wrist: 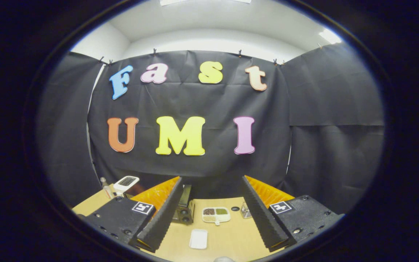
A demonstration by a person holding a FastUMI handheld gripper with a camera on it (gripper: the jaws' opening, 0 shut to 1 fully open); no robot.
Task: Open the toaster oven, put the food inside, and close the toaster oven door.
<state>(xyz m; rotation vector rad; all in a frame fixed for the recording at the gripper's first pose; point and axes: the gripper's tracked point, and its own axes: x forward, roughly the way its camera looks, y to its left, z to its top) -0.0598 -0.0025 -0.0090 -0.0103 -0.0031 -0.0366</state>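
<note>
The gripper (209, 214) sits low in the frame with its two fingers spread wide apart, released and grasping nothing; bare tabletop shows between them. The left finger (162, 214) slants up from lower left of centre, the right finger (262, 213) mirrors it at lower right of centre.

Nearest, at the bottom centre between the fingers, a small white rectangular tray (198, 238) lies flat on the wooden table (231, 236). A little farther, in the lower middle, rests a white divided dish (215, 214) with dark and green food in its compartments. Just left of that dish, partly hidden behind the left finger, stands the toaster oven (184, 209), a dark box seen narrow and small; whether its door is open I cannot tell. To the right of the dish lie a small dark round object (235, 209) and, touching the edge of the right finger, a small metallic item (245, 211) too small to identify.

Farther back at lower left, a white device (126, 183) with a dark panel stands near the table's edge.
</note>
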